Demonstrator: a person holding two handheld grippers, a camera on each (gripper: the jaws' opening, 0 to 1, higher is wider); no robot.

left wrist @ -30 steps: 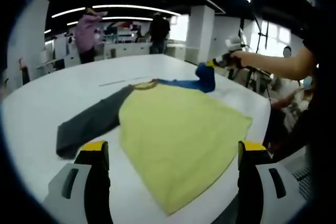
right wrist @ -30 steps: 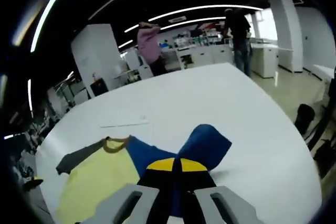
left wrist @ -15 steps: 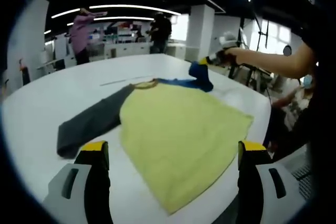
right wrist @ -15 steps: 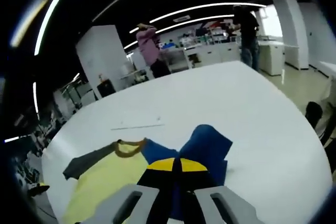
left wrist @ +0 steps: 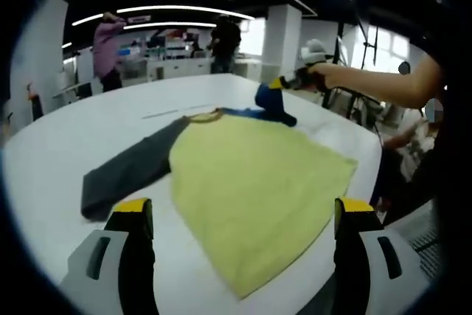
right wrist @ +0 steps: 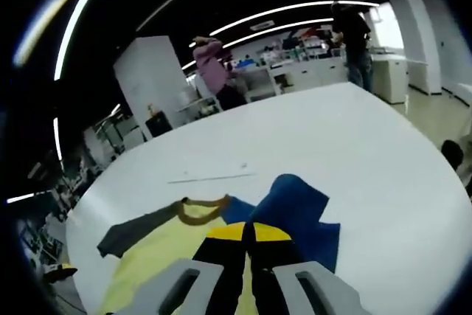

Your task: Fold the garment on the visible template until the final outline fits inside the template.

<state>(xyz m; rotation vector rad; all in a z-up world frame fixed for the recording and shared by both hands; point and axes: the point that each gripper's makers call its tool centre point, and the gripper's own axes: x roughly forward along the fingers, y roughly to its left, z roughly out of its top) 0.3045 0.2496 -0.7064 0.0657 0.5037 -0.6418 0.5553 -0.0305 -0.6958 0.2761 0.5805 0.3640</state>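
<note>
One raglan shirt on one white table — two grippers, left and right — two people standing beyond.

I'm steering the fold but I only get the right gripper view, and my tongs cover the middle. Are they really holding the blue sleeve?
Observer: Yes. In the left gripper view the right tongs are pinching the blue sleeve and lifting it off the white table.
Operator: What are the other tongs doing?
Observer: The left tongs are open and hold nothing, with the hem of the yellow shirt body between them.
Operator: Is the grey sleeve folded yet?
Observer: No. The grey sleeve lies flat, stretched straight out from the shoulder.
</note>
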